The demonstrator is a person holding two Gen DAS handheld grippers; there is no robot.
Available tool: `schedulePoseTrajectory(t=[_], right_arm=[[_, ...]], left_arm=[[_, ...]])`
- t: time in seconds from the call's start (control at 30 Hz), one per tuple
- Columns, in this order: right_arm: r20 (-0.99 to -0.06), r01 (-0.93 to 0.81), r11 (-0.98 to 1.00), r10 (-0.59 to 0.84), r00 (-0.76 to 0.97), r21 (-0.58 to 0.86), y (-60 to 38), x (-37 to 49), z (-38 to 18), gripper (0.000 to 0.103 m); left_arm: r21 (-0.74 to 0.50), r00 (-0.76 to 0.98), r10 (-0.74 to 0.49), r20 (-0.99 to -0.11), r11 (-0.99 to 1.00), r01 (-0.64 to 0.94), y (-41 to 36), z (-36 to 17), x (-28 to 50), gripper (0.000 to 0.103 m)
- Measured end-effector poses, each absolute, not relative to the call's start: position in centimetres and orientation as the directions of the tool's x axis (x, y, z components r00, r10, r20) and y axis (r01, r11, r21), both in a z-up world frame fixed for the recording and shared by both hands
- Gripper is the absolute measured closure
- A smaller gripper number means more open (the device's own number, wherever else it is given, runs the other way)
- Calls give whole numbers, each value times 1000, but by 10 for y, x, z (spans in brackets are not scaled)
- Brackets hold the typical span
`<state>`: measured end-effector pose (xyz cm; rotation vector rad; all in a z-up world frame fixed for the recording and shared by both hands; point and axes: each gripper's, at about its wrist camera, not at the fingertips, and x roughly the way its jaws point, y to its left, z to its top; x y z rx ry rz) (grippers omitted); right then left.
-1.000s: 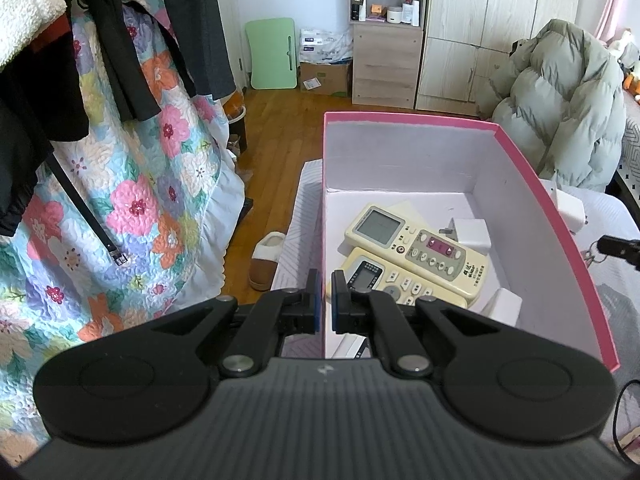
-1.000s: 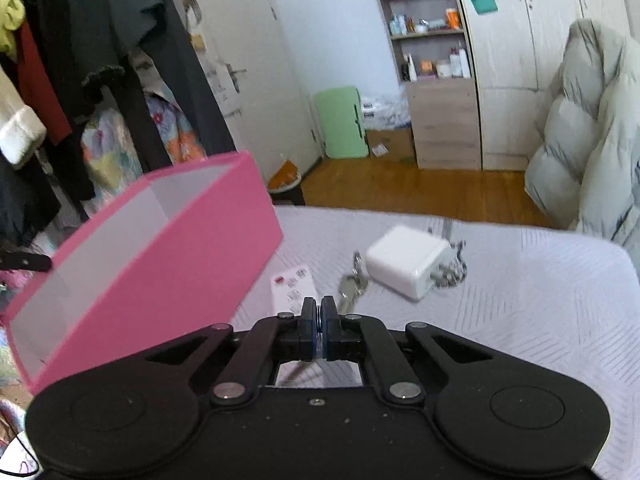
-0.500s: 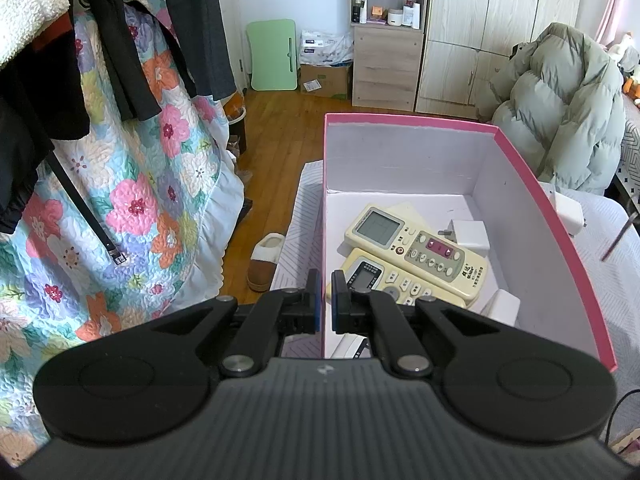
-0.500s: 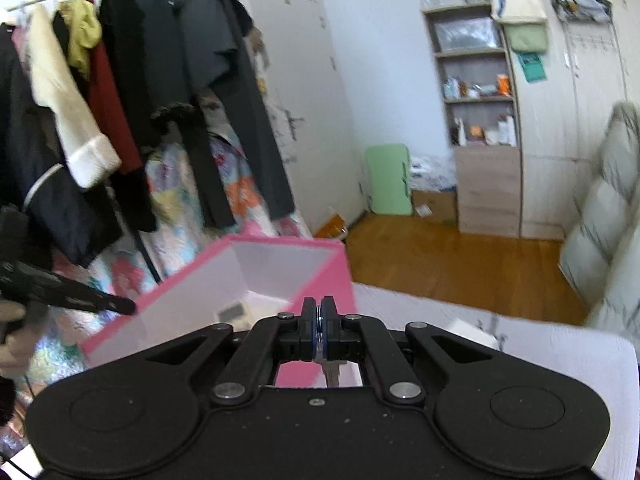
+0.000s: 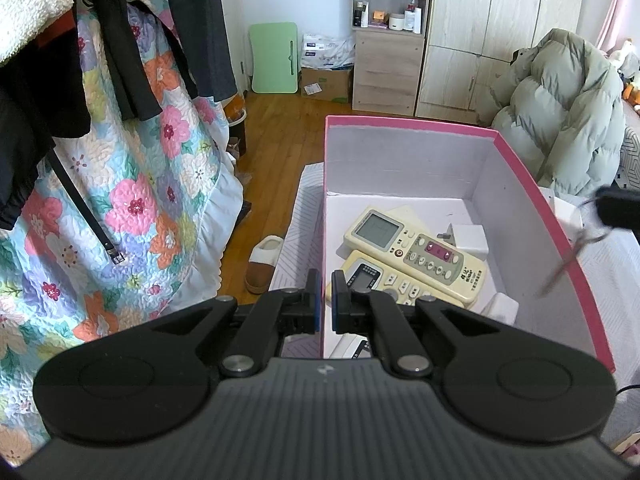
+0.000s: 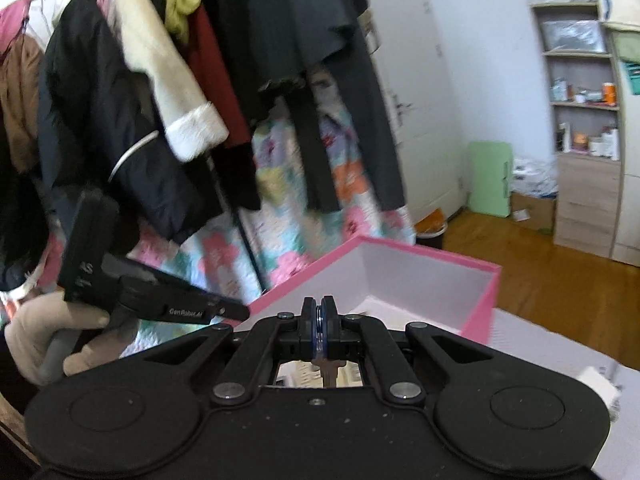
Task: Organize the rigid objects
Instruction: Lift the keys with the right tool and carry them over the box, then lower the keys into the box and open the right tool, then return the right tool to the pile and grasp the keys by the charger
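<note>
A pink box (image 5: 412, 125) with a white inside stands on the bed; it also shows in the right wrist view (image 6: 424, 249). In it lie two cream remotes (image 5: 416, 249) and a white plug adapter (image 5: 469, 237). My left gripper (image 5: 326, 296) is shut on the box's near left wall. My right gripper (image 6: 320, 326) is shut on a key (image 6: 330, 374) that hangs below its pads, above the box's right side. In the left wrist view the right gripper (image 5: 618, 210) and the blurred hanging keys (image 5: 560, 270) show at the box's right wall.
A white charger (image 6: 598, 384) lies on the bedspread right of the box. Clothes on a rack (image 6: 200, 92) and a floral quilt (image 5: 132, 208) hang to the left. A puffy jacket (image 5: 560, 112) is behind the box. A slipper (image 5: 262, 262) lies on the wood floor.
My right gripper has lifted the key off the bedspread and swung left and up towards the box. The left gripper and the box have stayed put.
</note>
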<state>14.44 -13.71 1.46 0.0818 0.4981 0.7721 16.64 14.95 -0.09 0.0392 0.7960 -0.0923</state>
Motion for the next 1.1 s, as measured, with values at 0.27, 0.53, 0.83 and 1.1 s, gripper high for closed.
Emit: schedulePoseTrajectory(t=[0.27,0.53,0.83,1.1], right_arm=[[-550,-670,697,674,493,254,-100,178,-22,98],[-628,-661,716,626,462,226,-111,168,-24,98],[-659,-640,746,577,482,185,-124,160,-16,99],[-616,-630,754,590,522,188,-137,155,0,98]], left_arm=[[-5,696,-79,-713,994,108,147,-1,168,99],[-11,696,-90,-712,993,116,151,-2,168,99],[-16,697,-88,-712,994,110,151,-2,169,99],[-17,696,-89,-712,994,110,152,-2,169,99]])
